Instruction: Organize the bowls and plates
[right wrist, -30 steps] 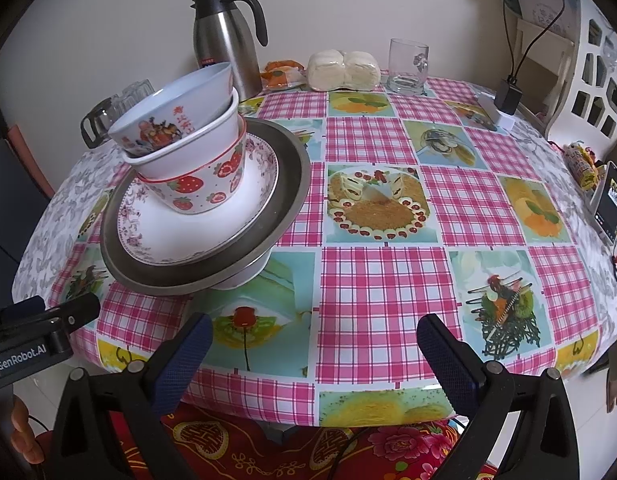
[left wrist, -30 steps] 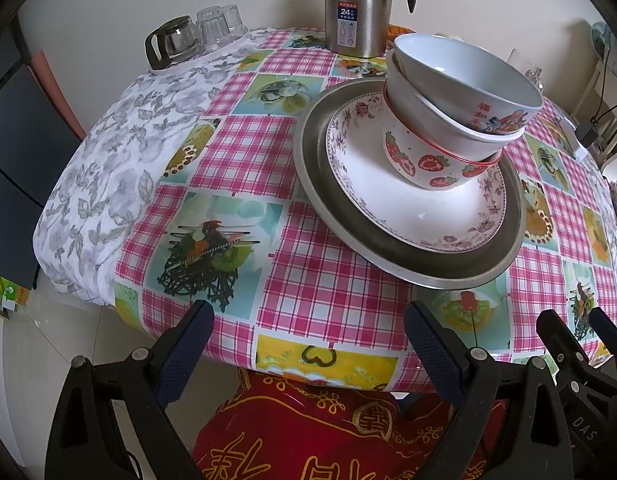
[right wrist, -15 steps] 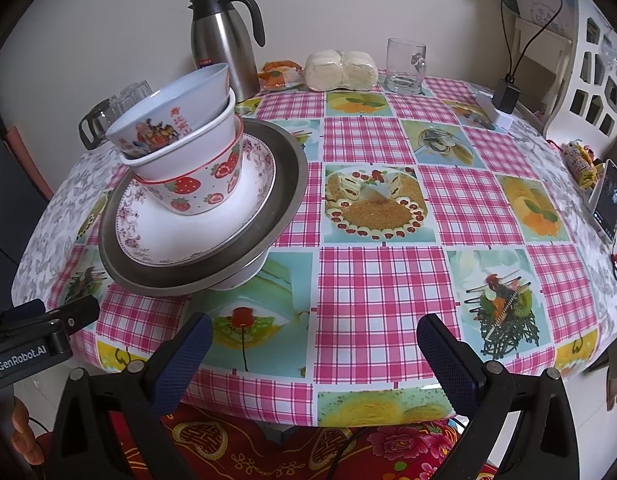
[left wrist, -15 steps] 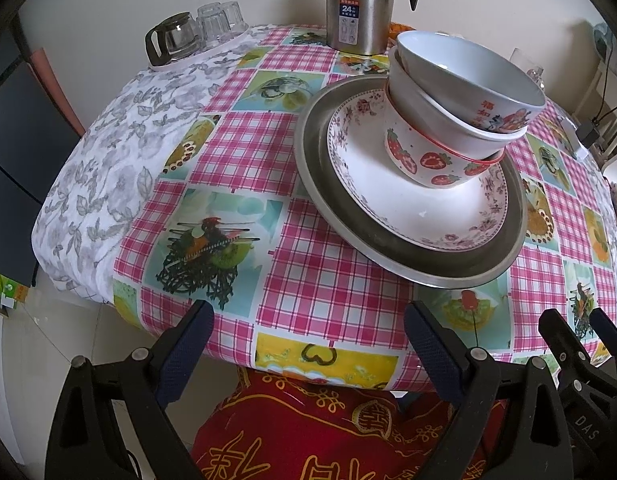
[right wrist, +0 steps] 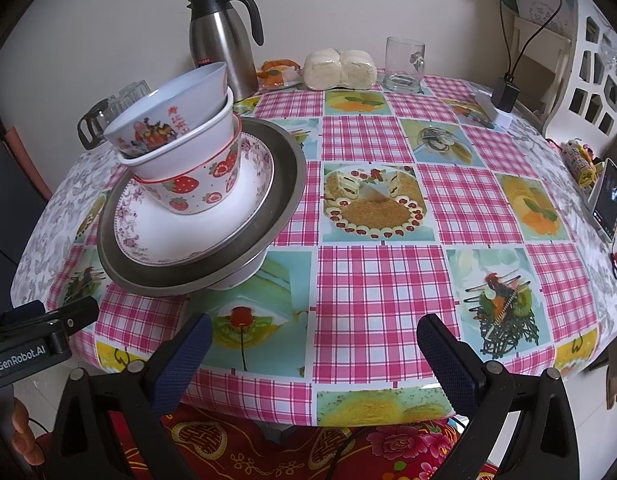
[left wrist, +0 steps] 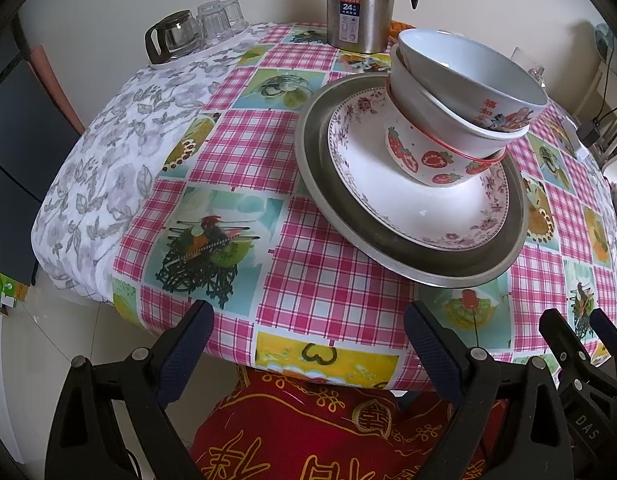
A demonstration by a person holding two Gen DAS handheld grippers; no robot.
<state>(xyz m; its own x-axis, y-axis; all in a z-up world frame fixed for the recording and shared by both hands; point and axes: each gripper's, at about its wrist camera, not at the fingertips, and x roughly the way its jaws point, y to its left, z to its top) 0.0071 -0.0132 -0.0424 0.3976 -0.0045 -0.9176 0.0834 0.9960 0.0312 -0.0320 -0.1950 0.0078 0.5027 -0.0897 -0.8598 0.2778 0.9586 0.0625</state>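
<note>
Clearly both grippers hang wide open and empty: left gripper, right gripper, near the table's edge. Beyond them, the top bowl crowns a tilted stack on the steel plate; lift it straight up, slowly.

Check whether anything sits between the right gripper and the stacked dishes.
Nothing visible does. Only bare tablecloth lies between the open right gripper and the stack of bowls on the metal plate.

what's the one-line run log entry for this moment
left gripper: open, empty | right gripper: open, empty | both short of table edge | bowl stack: three, tilted, on floral plate in metal tray
</note>
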